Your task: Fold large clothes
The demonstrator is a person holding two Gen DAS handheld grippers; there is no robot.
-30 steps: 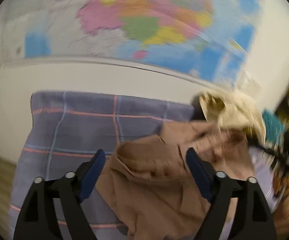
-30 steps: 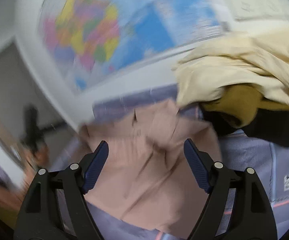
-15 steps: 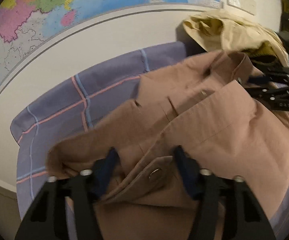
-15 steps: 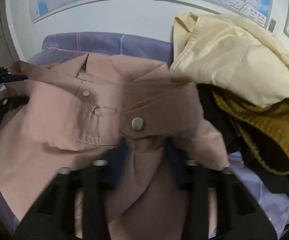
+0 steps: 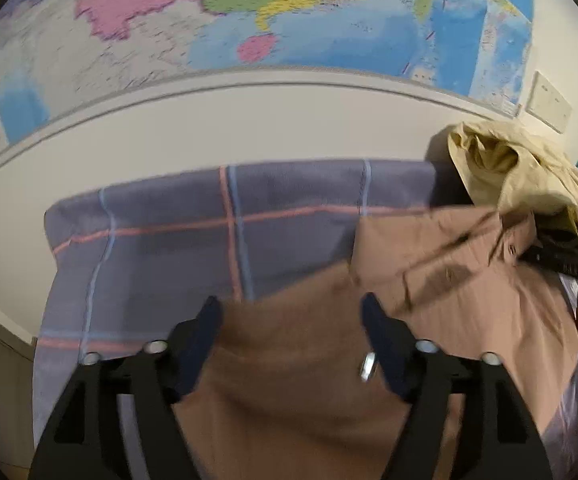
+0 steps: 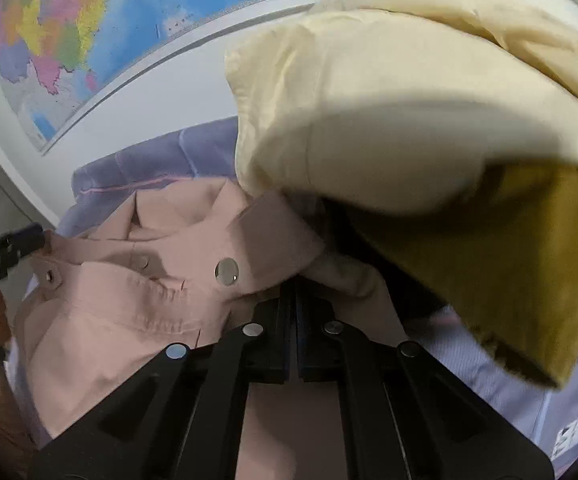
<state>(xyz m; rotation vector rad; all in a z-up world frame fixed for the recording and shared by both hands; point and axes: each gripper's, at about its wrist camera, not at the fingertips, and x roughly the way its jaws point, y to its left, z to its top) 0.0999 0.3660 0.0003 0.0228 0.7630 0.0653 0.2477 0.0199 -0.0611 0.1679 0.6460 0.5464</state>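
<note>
Pink-brown jacket [image 5: 461, 280] spread on the plaid sheet [image 5: 169, 248], left of a cream garment [image 6: 389, 112]. Left gripper [image 5: 291, 312]: jaws wide, fabric lying between them. Right gripper [image 6: 293, 292]: jaws closed, pinching the jacket near its snap button [image 6: 227, 271].

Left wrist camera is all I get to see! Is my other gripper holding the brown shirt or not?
Observer: Yes, the right gripper is shut on the brown shirt, just below a round metal snap.
Operator: Is anything in its way?
Observer: A cream jacket bulges out above it, close to the camera.
Operator: What's under the jacket?
Observer: A mustard garment, tucked beneath the cream one.
</note>
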